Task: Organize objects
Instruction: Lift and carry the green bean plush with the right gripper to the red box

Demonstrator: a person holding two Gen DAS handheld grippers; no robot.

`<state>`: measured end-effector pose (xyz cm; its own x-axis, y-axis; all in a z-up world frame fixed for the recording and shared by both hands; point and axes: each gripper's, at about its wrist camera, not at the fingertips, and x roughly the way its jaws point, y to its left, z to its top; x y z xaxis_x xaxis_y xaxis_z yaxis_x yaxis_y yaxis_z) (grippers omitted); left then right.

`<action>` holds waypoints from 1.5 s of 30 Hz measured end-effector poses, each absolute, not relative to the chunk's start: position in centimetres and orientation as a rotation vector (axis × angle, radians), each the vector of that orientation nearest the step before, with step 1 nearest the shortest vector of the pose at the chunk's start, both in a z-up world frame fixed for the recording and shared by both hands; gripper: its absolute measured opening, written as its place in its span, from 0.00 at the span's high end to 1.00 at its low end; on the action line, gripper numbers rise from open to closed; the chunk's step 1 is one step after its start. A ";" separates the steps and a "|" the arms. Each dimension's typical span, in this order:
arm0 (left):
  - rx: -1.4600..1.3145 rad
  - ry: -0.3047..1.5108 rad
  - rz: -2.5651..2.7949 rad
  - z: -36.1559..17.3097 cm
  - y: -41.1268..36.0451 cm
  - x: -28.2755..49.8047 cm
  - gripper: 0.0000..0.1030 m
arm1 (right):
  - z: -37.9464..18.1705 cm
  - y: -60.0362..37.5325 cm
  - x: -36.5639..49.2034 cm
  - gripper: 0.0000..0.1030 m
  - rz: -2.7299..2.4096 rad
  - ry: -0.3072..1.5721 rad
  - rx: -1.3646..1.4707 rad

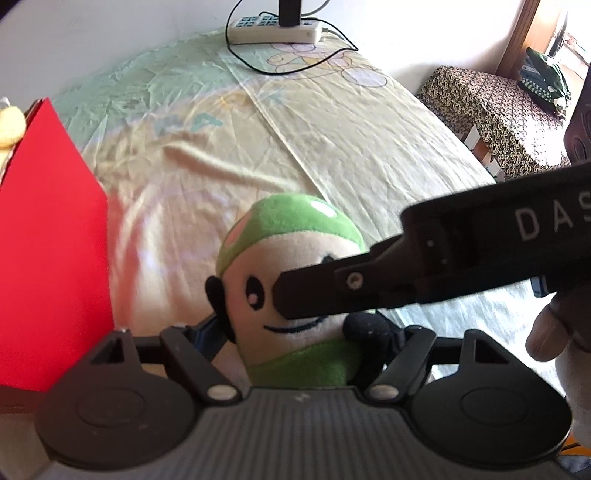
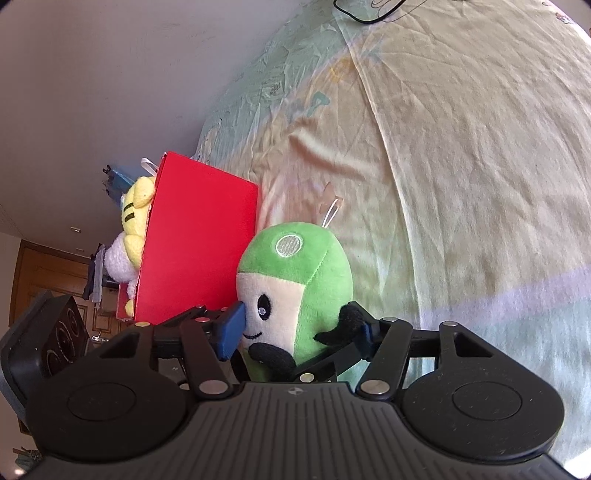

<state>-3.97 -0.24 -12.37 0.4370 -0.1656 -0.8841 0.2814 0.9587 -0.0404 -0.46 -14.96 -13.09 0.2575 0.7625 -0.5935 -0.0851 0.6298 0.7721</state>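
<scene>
Blue-padded fingers [image 2: 231,328] of the right gripper [image 2: 297,330] stand wide apart around the green plush toy [image 2: 295,266]. One pad lies against the edge of its cream face and the other sits just behind its black arm. No dent shows in the plush, so they bracket it rather than squeeze it.

From the left wrist view, the left gripper [image 1: 306,332] also has the toy between its fingers, low on the body. Those fingers are mostly hidden behind the plush, so I cannot tell whether they press on it. One finger of the right gripper crosses the toy's face from the right.

The toy stands upright on the bed [image 2: 461,184]. Just beside it on the left is a red box [image 2: 199,240] with a yellow plush [image 2: 136,214] inside. Well beyond the fingers, a power strip [image 1: 273,27] lies at the bed's far edge.
</scene>
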 end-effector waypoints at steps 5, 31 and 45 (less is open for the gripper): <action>0.110 1.057 -0.266 -10.7 0.2 -5.1 0.26 | -11.6 -14.6 -1.1 0.40 0.691 1.159 0.684; 0.040 0.729 -0.191 3.2 12.9 -11.9 0.26 | 1.1 -3.2 -3.6 0.40 0.977 0.907 0.576; 0.039 0.650 -0.111 5.1 26.8 -12.3 0.26 | 3.1 10.6 -2.5 0.39 1.041 0.829 0.527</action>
<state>-12.27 26.76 5.13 0.7905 -0.0909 -0.6057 0.1151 0.9934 0.0012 -2.47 10.62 3.11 0.2560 0.9038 -0.3430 -0.5370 0.4280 0.7269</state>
